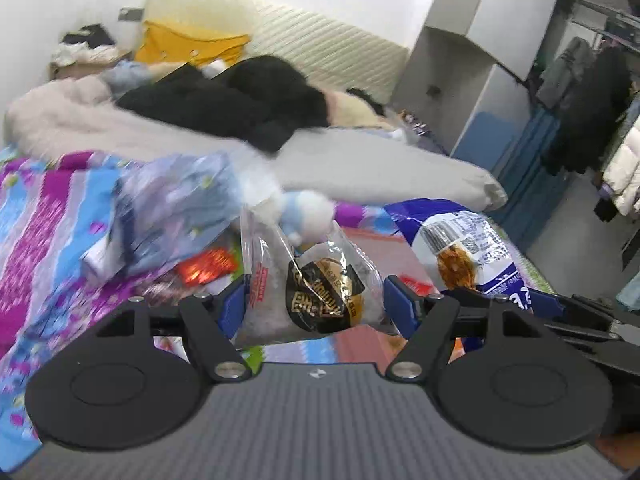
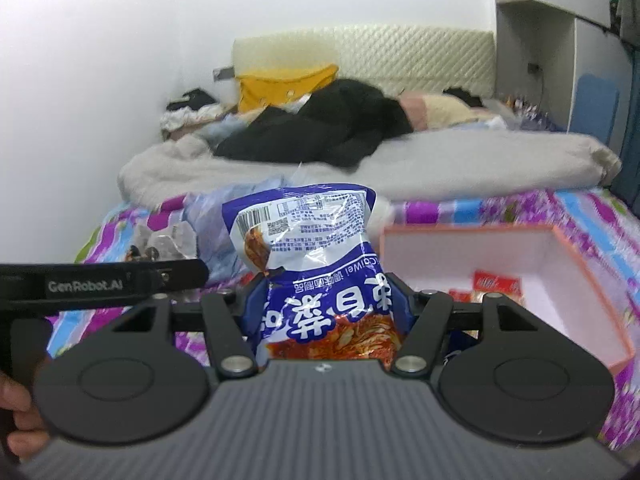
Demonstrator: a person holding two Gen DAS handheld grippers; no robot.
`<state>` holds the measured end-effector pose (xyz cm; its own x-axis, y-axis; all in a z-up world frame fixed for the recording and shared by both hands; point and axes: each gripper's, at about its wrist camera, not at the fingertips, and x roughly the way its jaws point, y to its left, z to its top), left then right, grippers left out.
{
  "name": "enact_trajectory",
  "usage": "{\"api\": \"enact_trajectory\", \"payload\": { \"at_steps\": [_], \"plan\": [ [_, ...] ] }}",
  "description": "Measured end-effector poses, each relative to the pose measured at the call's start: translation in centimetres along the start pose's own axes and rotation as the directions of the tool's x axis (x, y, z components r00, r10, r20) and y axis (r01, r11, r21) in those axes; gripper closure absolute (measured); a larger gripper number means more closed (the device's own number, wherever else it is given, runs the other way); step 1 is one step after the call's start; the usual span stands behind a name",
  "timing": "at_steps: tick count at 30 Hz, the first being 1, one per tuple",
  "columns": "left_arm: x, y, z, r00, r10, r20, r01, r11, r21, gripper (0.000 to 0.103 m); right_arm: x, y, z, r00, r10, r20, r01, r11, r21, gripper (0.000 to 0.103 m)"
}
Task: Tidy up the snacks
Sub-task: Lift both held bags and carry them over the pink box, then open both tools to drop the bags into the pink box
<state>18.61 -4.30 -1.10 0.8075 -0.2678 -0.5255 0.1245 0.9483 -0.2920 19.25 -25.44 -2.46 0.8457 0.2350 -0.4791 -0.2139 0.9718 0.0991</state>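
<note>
Two packets up off the bedspread (image 2: pixel 520 216) | our left gripper (image 1: pixel 312 300) pinches clear bun packet (image 1: pixel 316 288) | our right gripper (image 2: pixel 326 308) pinches blue pouch (image 2: pixel 308 248) mid-body | both seem light, crinkly, slippery; grip waist, gently | box (image 2: pixel 584 280) just right.

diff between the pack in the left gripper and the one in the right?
The clear pack is see-through with a black-and-gold label; the blue pack is opaque blue and white with printed text and a barcode. The blue pack stands taller above its fingers. Both are soft pouches clamped low: clear in the left gripper, blue in the right gripper.
</note>
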Motion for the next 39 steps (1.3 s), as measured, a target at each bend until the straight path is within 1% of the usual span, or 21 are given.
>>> {"api": "enact_trajectory", "payload": {
  "at_steps": [5,10,14,20,23,29,35,39],
  "plan": [
    [1.9,-3.3,2.3,0.999,-0.037,0.016,0.036,0.998,0.053,0.028,0.0,-2.7,2.0,0.998,-0.032,0.051,0.031,0.999,0.022,0.039],
    [5.1,-5.6,3.6,0.998,-0.052,-0.019,0.053,0.994,0.091,0.028,0.6,-6.0,2.8,0.995,-0.072,0.069,0.067,0.996,0.061,0.039],
    [8.6,-6.7,3.9,0.996,-0.063,-0.062,0.069,0.992,0.107,0.028,2.3,-8.7,2.4,0.993,-0.107,0.047,0.102,0.99,0.095,0.039],
    [14.5,-8.2,3.1,0.986,-0.086,-0.141,0.104,0.986,0.129,0.028,5.9,-12.8,0.7,0.988,-0.149,-0.029,0.151,0.977,0.149,0.039],
    [17.9,-8.7,2.0,0.976,-0.1,-0.194,0.128,0.983,0.134,0.028,7.9,-14.2,-0.6,0.983,-0.165,-0.082,0.176,0.972,0.155,0.039],
    [23.8,-9.5,-0.4,0.942,-0.118,-0.313,0.167,0.977,0.136,0.028,11.7,-16.4,-3.7,0.964,-0.178,-0.199,0.212,0.962,0.169,0.039],
    [26.9,-9.8,-2.6,0.916,-0.121,-0.383,0.19,0.971,0.147,0.028,13.9,-17.8,-6.5,0.942,-0.178,-0.286,0.236,0.955,0.181,0.039],
    [27.8,-10.2,-3.3,0.907,-0.121,-0.403,0.202,0.966,0.165,0.027,14.9,-18.6,-7.4,0.931,-0.184,-0.315,0.252,0.949,0.19,0.038]
  ]
}}
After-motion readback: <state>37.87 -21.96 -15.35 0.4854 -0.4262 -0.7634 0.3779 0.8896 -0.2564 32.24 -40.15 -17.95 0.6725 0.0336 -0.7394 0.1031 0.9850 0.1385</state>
